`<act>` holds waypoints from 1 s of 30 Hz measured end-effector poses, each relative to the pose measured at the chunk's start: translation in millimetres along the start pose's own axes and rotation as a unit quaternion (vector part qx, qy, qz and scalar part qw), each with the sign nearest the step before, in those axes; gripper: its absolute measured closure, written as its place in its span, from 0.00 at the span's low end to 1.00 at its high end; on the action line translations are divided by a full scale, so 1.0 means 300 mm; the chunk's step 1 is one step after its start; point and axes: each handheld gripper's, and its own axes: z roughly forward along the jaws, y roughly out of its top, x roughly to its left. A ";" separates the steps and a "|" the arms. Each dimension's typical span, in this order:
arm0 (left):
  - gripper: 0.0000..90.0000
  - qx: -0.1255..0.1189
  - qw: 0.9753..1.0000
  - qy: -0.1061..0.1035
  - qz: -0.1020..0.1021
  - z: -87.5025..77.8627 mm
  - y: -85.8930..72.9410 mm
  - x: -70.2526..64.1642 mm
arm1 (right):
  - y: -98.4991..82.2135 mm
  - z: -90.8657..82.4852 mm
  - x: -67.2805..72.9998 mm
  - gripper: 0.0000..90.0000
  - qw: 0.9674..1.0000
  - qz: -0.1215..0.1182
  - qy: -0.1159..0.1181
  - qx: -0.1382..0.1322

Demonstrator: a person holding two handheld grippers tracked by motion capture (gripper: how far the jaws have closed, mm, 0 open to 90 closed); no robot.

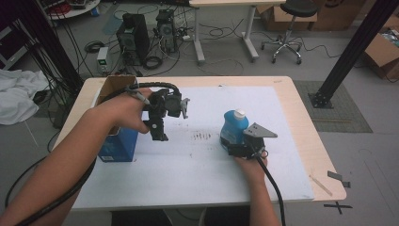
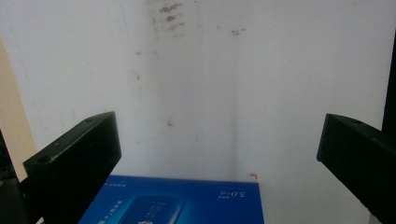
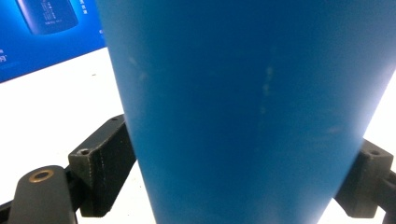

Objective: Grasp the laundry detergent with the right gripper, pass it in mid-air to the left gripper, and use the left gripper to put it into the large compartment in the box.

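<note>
The right tool is being held low on the counter, level with the white sheet that covers it. Its two black jaws are being pressed against either side of a blue bottle; in the right gripper view the bottle's body is seen wedged between them, touching both. The bottle is standing upright, its long axis vertical, with its white cap pointing straight up. It is placed on the sheet right of the middle, beside a patch of dark smudges. The right hand is being reached in from the near edge, forearm straight, wrapped around the back of the tool, with a black cable trailing toward the person.

The left tool is being held above the sheet, well apart from the bottle, and is pointing downward. Its jaws are being kept wide apart with nothing between them, as seen in the left gripper view. The left hand is being curled over the top of it, forearm angled in from the lower left. Just beside it, an open blue box is standing near the left edge of the counter.
</note>
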 end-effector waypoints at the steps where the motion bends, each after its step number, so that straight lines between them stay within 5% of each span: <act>1: 0.00 0.000 1.000 0.000 0.000 0.000 0.000 0.000 | 0.000 -0.001 0.000 0.16 1.000 0.001 0.001 0.000; 30: 0.00 0.004 1.000 0.002 -0.001 -0.001 0.011 0.005 | -0.003 -0.014 0.003 0.33 1.000 -0.004 -0.011 -0.008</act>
